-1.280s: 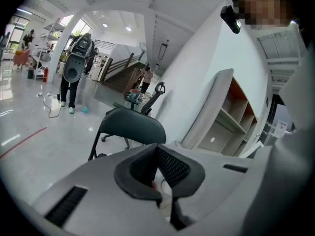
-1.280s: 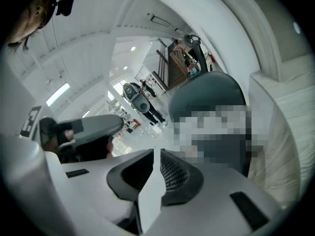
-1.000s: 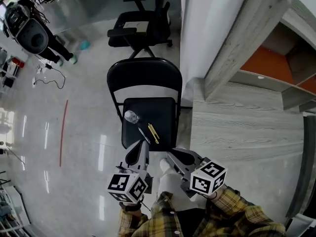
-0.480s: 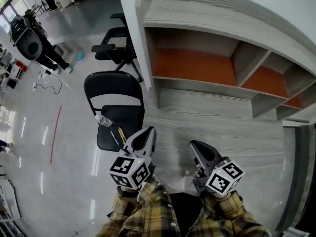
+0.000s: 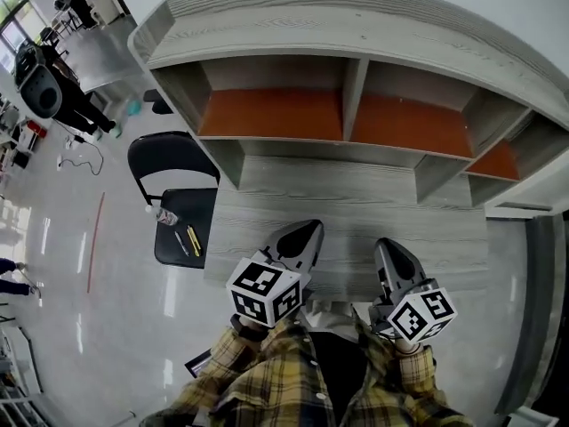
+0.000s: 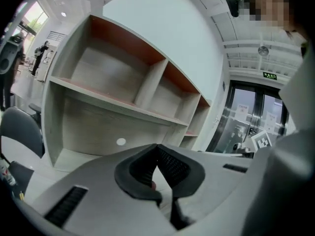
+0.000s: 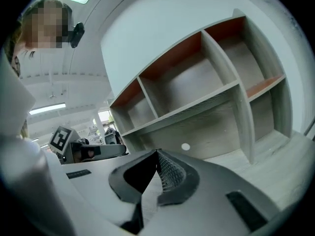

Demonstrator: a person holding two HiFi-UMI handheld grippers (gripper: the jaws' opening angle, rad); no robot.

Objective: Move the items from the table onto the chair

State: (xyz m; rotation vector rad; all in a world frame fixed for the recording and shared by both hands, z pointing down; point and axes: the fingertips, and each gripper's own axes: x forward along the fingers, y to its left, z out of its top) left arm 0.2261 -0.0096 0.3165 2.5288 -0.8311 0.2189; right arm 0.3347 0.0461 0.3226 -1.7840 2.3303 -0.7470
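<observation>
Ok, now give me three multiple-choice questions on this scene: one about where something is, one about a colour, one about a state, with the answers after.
1. Where is the plastic bottle?
A. on the desk top
B. on the chair seat
C. on the floor

2. What colour is the back of the shelf compartments?
A. blue
B. green
C. orange

3. How do the jaws of the right gripper stand?
A. together, with nothing between them
B. wide apart
C. closed on a pen

Answers:
1 B: the head view shows it on the black seat beside the pens.
2 C: orange panels show behind each compartment.
3 A: the right gripper view shows the tips meeting with nothing held.
</observation>
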